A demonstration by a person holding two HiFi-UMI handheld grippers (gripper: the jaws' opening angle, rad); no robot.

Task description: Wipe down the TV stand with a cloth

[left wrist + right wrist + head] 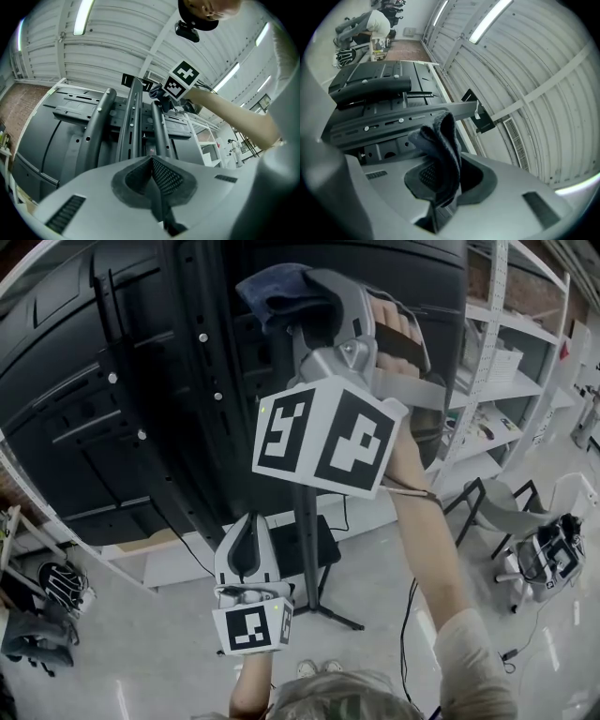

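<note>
tv: one black set [84, 427], back panel to the camera, fills the head view from 9 to 12 o'clock; it hangs on the stand, so the wiping is done from behind
tv stand: one [305, 563], running down to a base [337, 619] on the floor at 6 o'clock; three upright mounting rails [133, 122] counted in the left gripper view, probably the parts being reached
right gripper: one [440, 176], raised at 12 o'clock in the head view, jaws clamped on the cloth so a wad juts out in front to rub with
left gripper: one [152, 176], low at 7 o'clock, jaws pressed together on nothing, seemingly held clear
marker cubes: two [328, 437], one per gripper
cloth: one [443, 145], dark, bunched, at the top of the stand's bracket; contact cannot be confirmed
</note>
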